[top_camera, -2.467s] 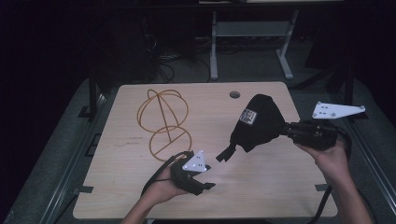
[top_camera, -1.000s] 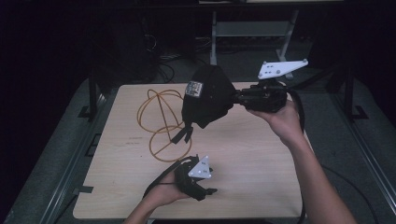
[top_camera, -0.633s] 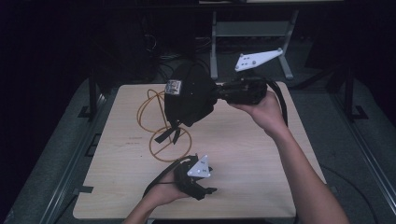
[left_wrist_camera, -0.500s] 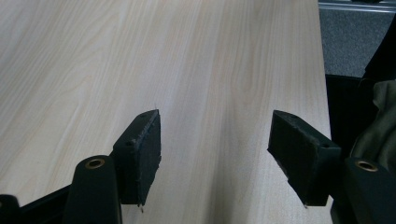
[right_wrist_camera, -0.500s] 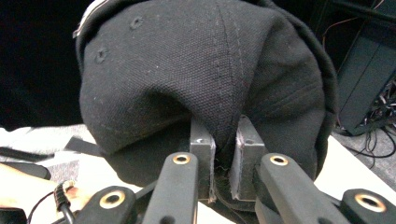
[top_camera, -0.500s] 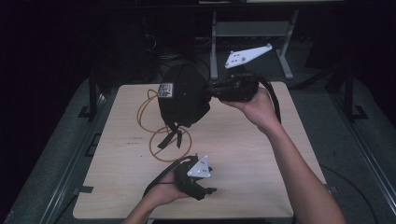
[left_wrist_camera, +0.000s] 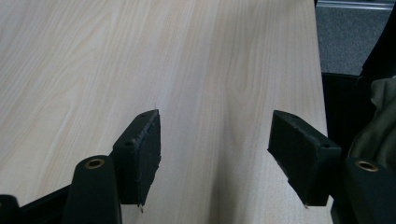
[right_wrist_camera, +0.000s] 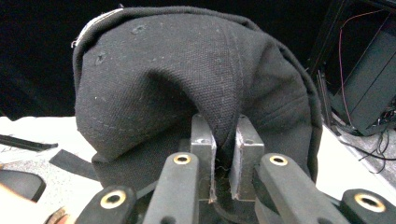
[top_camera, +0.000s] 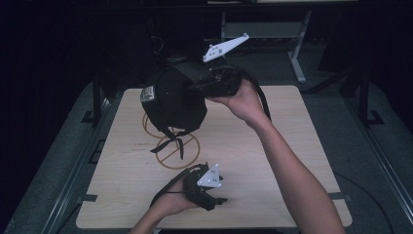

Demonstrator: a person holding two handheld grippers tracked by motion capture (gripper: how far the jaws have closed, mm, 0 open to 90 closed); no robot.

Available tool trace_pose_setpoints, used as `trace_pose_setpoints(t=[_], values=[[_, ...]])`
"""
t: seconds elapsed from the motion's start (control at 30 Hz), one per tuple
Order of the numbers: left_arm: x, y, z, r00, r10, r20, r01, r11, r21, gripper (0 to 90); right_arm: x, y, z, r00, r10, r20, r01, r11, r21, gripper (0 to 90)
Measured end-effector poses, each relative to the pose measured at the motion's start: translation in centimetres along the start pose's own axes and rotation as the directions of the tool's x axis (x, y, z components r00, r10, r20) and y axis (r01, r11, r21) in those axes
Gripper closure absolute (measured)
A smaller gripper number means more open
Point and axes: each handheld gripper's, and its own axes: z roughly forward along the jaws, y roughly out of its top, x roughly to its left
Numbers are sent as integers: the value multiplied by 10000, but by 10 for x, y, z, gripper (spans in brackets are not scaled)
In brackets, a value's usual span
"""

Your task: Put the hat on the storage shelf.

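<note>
**Black cap held aloft over the wire stand**

The black cap (top_camera: pixel 175 100) hung in the air ahead of the right gripper (top_camera: pixel 202 87), pinched by a fold of its cloth. In the right gripper view the two jaws stood almost together with a ridge of the fabric (right_wrist_camera: pixel 224 126) pressed between them, so the hold was on the cloth itself and not on the stiffer brim. That grip probably let the crown sag open downward, its straps (top_camera: pixel 173 141) dangling below, which would suit lowering it onto something.

Directly beneath the cap, and so below and ahead of the right gripper, lay the orange wire stand (top_camera: pixel 181 155) on the table (top_camera: pixel 272 161); its loops showed partly under the cap's lower edge. Judging from this, the cap was being carried there to be set over the wire form. Whether the cap touched the wire could not be told.

The left gripper (top_camera: pixel 221 200) rested low near the table's front edge, well apart from the cap and nearer the person. Its jaws stood wide apart with bare wood between them, holding nothing, apparently waiting clear of the work.
</note>
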Motion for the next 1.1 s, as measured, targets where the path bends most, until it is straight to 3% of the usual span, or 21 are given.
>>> trace_pose_setpoints(t=[0.17, 0.4, 0.43, 0.63, 0.7, 0.8, 0.9, 1.1], values=[[0, 1, 0, 10000, 75, 38, -75, 10000, -53, 342, -1, 8, 13, 10000, -2, -61, 2, 10000, 22, 821], [1, 0, -1, 9999, -149, 69, 150, 9998, -99, 341, 1, 16, 35, 9998, -188, -120, 189, 9998, 57, 825], [2, 1, -1, 10000, 45, 86, -45, 9999, -95, 341, 0, 17, 38, 9998, -161, -138, 162, 9999, 41, 825], [2, 1, -2, 10000, -24, 59, 25, 9998, -176, 341, -1, 22, 53, 9997, -12, -233, 12, 10000, -22, 823], [4, 2, -3, 10000, 99, -9, -99, 9999, -115, 341, -2, 24, 58, 9998, 72, -166, -73, 10000, -51, 822], [2, 2, -2, 10000, -27, -1, 27, 9998, -214, 341, -2, 25, 66, 9999, 168, -24, -169, 9998, -112, 811], [2, 3, -1, 10000, 55, 71, -54, 9998, -170, 339, -4, 25, 76, 9990, 421, 154, -418, 9990, -170, 760], [3, 2, -3, 10000, 7, 73, -5, 9995, -307, 339, -4, 24, 91, 9962, 690, 523, -694, 9976, 51, 525]])
